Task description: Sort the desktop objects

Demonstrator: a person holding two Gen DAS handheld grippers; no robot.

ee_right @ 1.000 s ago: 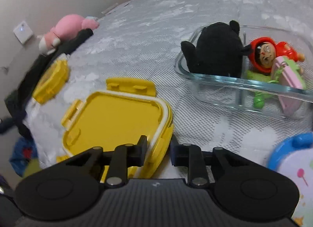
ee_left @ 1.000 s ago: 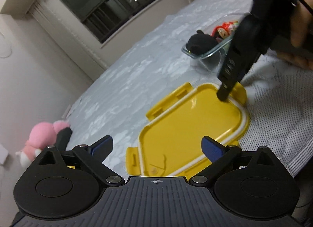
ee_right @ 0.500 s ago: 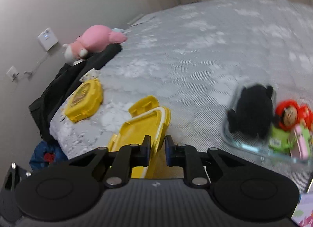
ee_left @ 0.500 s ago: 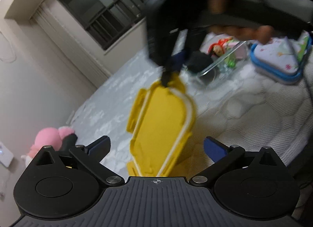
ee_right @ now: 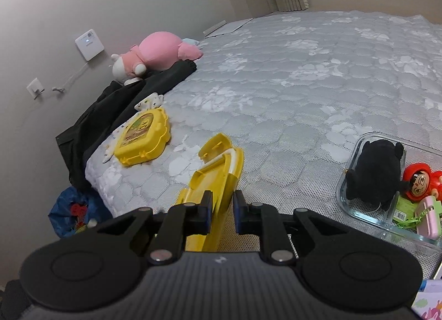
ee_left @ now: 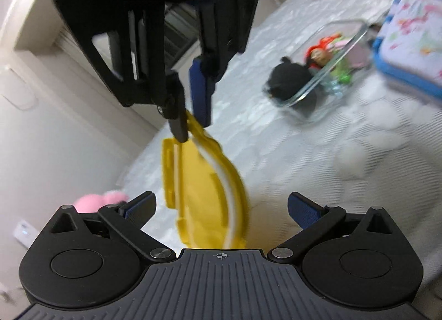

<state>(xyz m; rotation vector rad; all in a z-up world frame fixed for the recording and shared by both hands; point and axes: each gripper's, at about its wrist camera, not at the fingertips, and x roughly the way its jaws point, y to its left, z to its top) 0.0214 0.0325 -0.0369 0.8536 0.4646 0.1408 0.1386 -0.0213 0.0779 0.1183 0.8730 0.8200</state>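
Yellow lid (ee_left: 204, 190) held edge-up above mattress (ee_right: 290, 77), rim clenched in right gripper (ee_right: 223, 211). Left gripper (ee_left: 221, 206) spread wide, released, lid hung between its fingers. Step judged: lid carried toward glass container (ee_right: 367, 212) at right; level alignment over rim needed next.

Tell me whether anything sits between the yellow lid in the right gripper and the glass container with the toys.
Nothing visible does. The right gripper holds the yellow lid by its edge, off the mattress. Only bare quilted surface lies between it and the glass container.
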